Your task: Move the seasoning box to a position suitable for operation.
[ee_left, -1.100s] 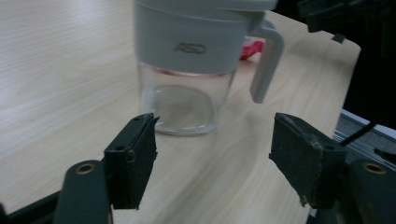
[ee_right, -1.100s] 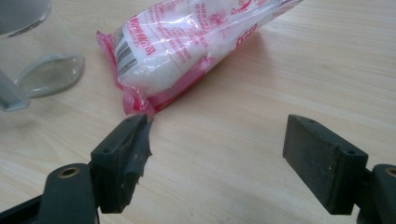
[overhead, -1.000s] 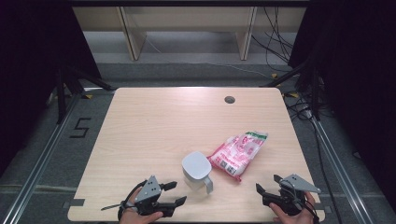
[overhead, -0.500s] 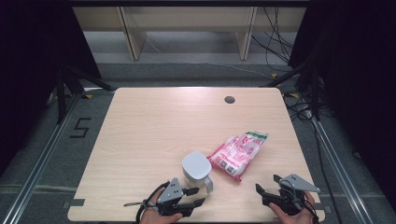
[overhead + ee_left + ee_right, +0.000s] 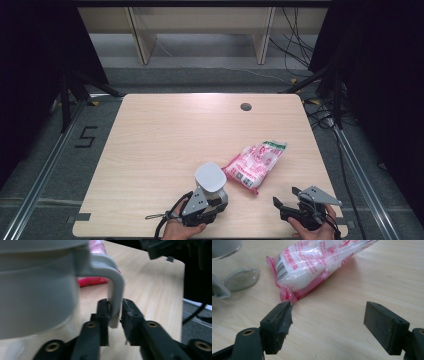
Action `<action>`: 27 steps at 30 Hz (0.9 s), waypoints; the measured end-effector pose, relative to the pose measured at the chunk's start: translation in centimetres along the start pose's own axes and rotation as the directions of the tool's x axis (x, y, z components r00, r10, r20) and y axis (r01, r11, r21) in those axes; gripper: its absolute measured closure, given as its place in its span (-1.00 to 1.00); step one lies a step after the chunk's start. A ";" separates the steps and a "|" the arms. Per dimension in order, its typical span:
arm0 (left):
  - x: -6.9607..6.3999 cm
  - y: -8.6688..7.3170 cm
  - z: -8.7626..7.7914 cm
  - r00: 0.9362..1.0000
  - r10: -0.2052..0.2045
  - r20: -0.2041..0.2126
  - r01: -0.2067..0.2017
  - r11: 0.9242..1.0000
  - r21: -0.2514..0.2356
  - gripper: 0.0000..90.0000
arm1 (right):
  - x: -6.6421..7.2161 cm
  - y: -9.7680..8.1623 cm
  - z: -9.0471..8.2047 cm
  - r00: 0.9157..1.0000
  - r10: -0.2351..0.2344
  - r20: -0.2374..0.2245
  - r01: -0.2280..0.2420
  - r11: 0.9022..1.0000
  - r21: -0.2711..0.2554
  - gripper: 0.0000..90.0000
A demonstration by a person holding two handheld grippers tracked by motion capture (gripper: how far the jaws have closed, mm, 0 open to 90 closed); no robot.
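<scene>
You're working at the table with a white jug sitting just ahead of your left gripper, whose jaws have just been closing on the jug handle, likely to lift it by the handle. Pad contact is hard to confirm, a thin gap seems left. The pink bag is lying ahead of your right gripper, jaws wide apart, idling. The jug's mouth is cut off
</scene>
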State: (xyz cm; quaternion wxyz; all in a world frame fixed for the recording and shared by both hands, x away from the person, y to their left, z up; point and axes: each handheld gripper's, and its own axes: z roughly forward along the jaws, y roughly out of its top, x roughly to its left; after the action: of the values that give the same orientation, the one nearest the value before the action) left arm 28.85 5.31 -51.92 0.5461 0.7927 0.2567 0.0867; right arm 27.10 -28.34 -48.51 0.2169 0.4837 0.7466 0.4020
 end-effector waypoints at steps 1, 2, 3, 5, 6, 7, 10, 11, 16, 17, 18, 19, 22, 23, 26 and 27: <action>0.1 0.0 0.0 1.000 0.002 0.004 -0.002 1.000 0.002 0.75 | 0.1 0.0 0.0 1.000 0.009 0.002 -0.009 1.000 0.002 -0.48; 0.0 0.1 0.0 1.000 0.005 0.010 -0.005 1.000 -0.012 0.75 | 0.1 0.0 0.0 1.000 0.018 -0.014 -0.018 1.000 0.004 -0.48; 0.0 0.1 -0.1 1.000 0.019 0.005 -0.019 1.000 -0.008 0.75 | 0.1 0.0 0.1 1.000 0.016 -0.002 -0.016 1.000 -0.005 -0.48; 0.2 0.1 -0.3 0.999 0.031 0.009 -0.031 1.000 -0.002 0.75 | 0.1 0.0 0.0 1.000 0.014 0.002 -0.014 1.000 0.004 -0.48; 0.3 0.2 -0.6 0.999 0.040 0.009 -0.040 0.999 0.011 0.76 | 0.0 0.0 0.0 1.000 0.006 -0.007 -0.006 1.000 -0.007 -0.48; 0.4 0.2 -0.7 0.999 0.035 0.020 -0.035 0.999 -0.002 0.75 | 0.0 0.0 -0.1 1.000 0.005 -0.009 -0.005 1.000 0.001 -0.48; 1.3 0.2 -1.6 0.992 0.123 0.015 -0.123 0.992 -0.004 0.78 | 0.1 0.0 0.0 1.000 0.017 -0.009 -0.017 1.000 -0.006 -0.48; 3.0 1.0 -2.0 0.932 0.363 -0.022 -0.362 0.932 0.019 0.79 | 0.0 0.0 0.0 1.000 0.015 -0.012 -0.015 1.000 -0.006 -0.48; 2.4 -0.6 -3.5 0.997 0.078 0.001 -0.078 0.997 0.019 0.81 | 0.0 0.0 0.0 1.000 0.007 -0.004 -0.007 1.000 -0.001 -0.48; 2.5 -0.7 -3.7 0.998 0.069 0.011 -0.069 0.997 0.018 0.82 | 0.0 0.0 0.0 1.000 0.005 0.005 -0.005 1.000 0.002 -0.48; 2.9 -0.7 -4.0 0.997 0.069 -0.018 -0.068 0.997 0.020 0.82 | 0.3 0.0 -0.1 0.999 0.046 -0.005 -0.046 0.999 0.016 -0.48; 3.2 -0.7 -4.2 0.997 0.072 -0.015 -0.071 0.997 0.023 0.82 | 0.0 0.0 0.0 1.000 0.012 -0.008 -0.012 1.000 0.006 -0.48; 4.2 -0.9 -4.8 0.997 0.072 -0.038 -0.071 0.997 0.019 0.83 | 0.1 0.0 0.0 1.000 0.010 0.007 -0.010 1.000 0.000 -0.48; 4.6 -1.0 -5.0 0.996 0.078 -0.037 -0.078 0.997 0.022 0.83 | 0.0 0.0 0.0 1.000 0.006 0.006 -0.006 1.000 0.001 -0.48; 5.3 -1.1 -5.6 0.995 0.080 -0.052 -0.079 0.997 0.020 0.83 | 0.1 0.0 0.1 1.000 0.011 0.002 -0.011 1.000 0.003 -0.48; 5.5 -1.1 -5.8 0.995 0.079 -0.061 -0.077 0.997 0.022 0.83 | 0.0 0.0 0.1 1.000 0.006 -0.013 -0.006 1.000 0.002 -0.48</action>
State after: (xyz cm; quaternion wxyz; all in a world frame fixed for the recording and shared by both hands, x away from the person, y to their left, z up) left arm 30.81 13.14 -51.47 0.5264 0.8043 0.2431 0.1297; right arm 27.17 -28.33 -48.55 0.2101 0.4834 0.7470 0.4051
